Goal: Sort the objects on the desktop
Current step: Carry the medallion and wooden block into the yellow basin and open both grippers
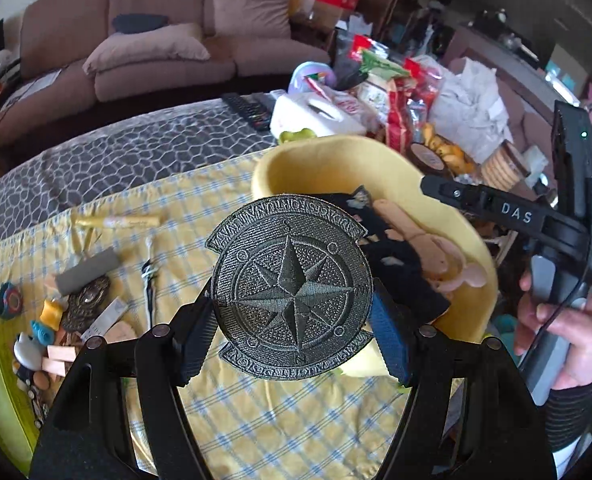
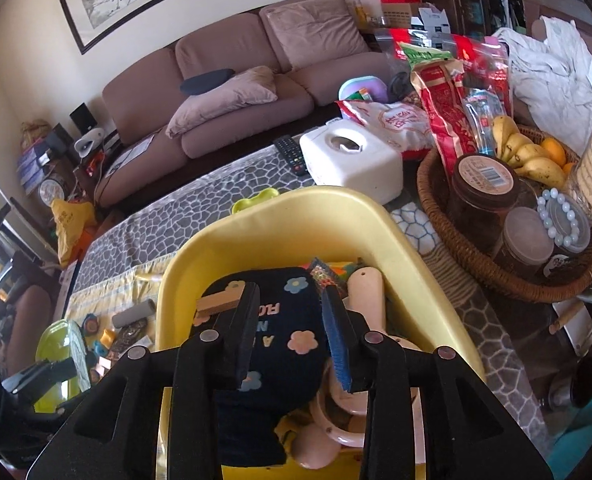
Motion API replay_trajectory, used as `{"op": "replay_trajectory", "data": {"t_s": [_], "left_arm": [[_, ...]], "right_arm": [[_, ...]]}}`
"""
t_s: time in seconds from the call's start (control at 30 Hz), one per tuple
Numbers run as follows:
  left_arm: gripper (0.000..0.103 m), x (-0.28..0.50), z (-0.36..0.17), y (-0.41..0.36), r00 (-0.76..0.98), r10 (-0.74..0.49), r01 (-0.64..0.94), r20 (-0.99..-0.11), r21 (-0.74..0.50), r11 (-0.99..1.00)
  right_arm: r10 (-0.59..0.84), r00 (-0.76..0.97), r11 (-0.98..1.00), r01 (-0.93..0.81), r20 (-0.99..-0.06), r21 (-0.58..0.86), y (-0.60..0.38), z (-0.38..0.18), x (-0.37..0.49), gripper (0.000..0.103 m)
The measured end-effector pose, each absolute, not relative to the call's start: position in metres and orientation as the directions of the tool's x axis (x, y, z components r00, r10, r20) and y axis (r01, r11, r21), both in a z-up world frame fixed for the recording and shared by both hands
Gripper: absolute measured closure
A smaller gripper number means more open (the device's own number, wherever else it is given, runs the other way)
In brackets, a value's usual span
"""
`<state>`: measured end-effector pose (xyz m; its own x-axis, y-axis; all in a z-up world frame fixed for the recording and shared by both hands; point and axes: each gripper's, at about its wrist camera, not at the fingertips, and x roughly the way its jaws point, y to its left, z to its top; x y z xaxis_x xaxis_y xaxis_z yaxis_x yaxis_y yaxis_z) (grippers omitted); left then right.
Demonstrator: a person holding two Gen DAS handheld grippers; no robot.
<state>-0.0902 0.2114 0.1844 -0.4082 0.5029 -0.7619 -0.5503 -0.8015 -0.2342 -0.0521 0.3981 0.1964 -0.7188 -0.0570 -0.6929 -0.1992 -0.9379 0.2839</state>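
Above the checked yellow cloth (image 1: 223, 400) on the worktop, the left hand-held gripper (image 1: 291, 320) grips a round compass-star patch (image 1: 291, 292) by its edges. The right hand-held gripper (image 2: 291, 332) hangs part-open over the yellow bin (image 2: 296, 216), its pads clear of the dark flowered cloth (image 2: 287, 320) inside.

Soft daylight, seemingly from the left; strong fisheye bending, dark corners, slight blur toward the edges.

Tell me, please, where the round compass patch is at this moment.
In the left wrist view, the round compass patch is clamped between the left hand-held gripper's pads, raised above the checked cloth, just before the yellow tray.
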Motion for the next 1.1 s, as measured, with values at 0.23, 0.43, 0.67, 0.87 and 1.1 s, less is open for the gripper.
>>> {"op": "replay_trajectory", "data": {"t_s": [0.23, 0.43, 0.67, 0.87, 1.1], "left_arm": [[0.035, -0.113, 0.190, 0.291, -0.336, 0.511, -0.619, -0.791, -0.223, -0.753], [0.036, -0.138, 0.177, 0.355, -0.261, 0.481, -0.646, -0.837, -0.219, -0.732], [0.035, -0.174, 0.147, 0.381, -0.158, 0.482, -0.561, -0.861, -0.323, -0.762], [0.026, -0.186, 0.139, 0.381, -0.094, 0.561, -0.477, -0.822, -0.458, -0.750], [0.015, -0.179, 0.157, 0.362, -0.131, 0.581, -0.485, -0.803, -0.459, -0.744]], "right_arm": [[-0.029, -0.746, -0.911, -0.254, -0.665, 0.324, 0.433, 0.205, -0.035, 0.058], [-0.023, -0.758, -0.900, -0.268, -0.652, 0.343, 0.447, 0.209, -0.027, 0.057], [-0.013, -0.760, -0.891, -0.286, -0.650, 0.353, 0.458, 0.209, -0.021, 0.055], [-0.004, -0.761, -0.888, -0.295, -0.648, 0.352, 0.464, 0.208, -0.019, 0.055], [-0.011, -0.765, -0.893, -0.282, -0.644, 0.350, 0.458, 0.210, -0.020, 0.055]]}}
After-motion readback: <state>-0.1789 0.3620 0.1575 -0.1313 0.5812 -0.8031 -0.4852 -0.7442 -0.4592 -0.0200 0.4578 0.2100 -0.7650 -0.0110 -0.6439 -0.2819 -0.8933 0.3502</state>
